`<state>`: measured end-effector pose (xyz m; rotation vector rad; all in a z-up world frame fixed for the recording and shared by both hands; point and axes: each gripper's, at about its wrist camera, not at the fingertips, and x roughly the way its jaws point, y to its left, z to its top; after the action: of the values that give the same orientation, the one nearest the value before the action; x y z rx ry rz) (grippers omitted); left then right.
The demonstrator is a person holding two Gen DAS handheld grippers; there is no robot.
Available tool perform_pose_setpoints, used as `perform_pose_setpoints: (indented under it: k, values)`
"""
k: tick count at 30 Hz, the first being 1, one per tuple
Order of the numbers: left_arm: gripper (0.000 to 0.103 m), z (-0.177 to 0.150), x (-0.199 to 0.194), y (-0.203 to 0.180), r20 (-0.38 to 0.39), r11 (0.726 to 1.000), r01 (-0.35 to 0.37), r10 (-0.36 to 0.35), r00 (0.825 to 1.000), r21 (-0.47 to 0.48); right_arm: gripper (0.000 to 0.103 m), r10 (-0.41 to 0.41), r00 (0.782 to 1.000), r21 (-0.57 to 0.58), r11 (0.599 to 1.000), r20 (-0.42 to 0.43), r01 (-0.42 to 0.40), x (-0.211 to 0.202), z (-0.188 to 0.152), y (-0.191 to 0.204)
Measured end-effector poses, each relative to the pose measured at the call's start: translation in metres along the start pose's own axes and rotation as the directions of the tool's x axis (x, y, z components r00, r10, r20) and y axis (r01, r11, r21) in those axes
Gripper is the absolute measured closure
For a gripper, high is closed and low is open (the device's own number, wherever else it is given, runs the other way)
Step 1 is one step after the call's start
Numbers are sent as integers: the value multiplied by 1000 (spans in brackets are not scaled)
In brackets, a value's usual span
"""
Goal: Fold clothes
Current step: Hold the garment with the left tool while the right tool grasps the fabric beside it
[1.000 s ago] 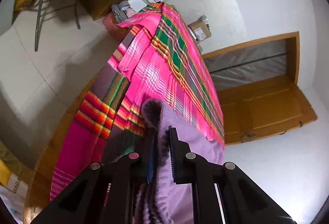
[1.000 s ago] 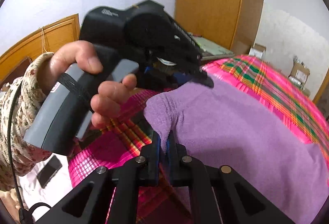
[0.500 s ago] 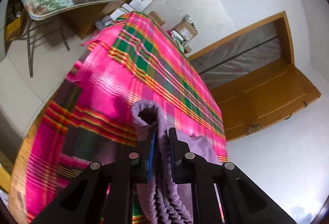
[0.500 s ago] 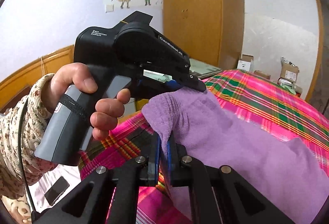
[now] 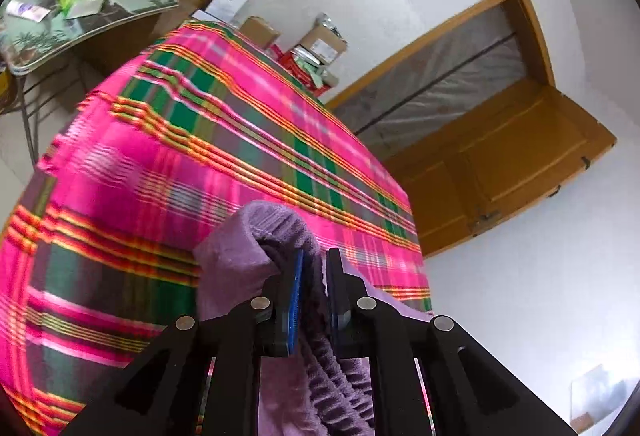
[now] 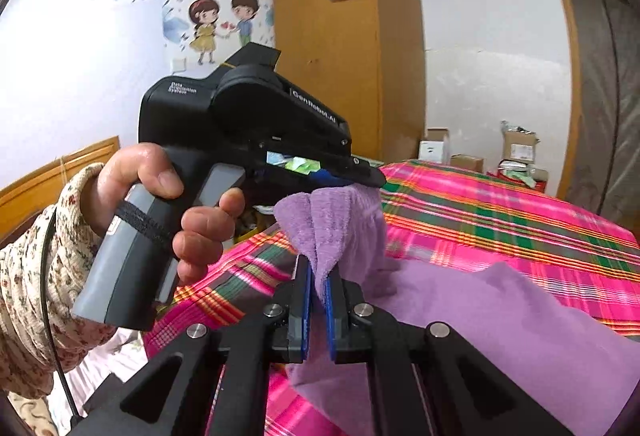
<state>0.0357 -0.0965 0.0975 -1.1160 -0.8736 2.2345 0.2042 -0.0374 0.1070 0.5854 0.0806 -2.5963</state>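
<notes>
Bedroom, plaid bedspread [image 6: 500, 211] as work surface | purple garment [image 6: 520, 324] lies partly on it, one end raised | your left gripper [image 5: 314, 300] pinches its ribbed edge, your right gripper [image 6: 318, 300] pinches it close by | twin grips likely hold that edge taut and level for folding over.

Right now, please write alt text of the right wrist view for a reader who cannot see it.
The right gripper pinches a corner of a purple garment lifted over a pink plaid bedspread. Just beyond, a hand holds the left gripper, which clamps the same garment's edge.
</notes>
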Motion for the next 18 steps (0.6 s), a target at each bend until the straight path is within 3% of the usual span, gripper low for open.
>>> perform_pose_setpoints:
  k: [18]
  values:
    - [96,-15,68,-80,-112,991,76,-63,992,111,97,-147,986,116,984,79,137,-38,-4,-71]
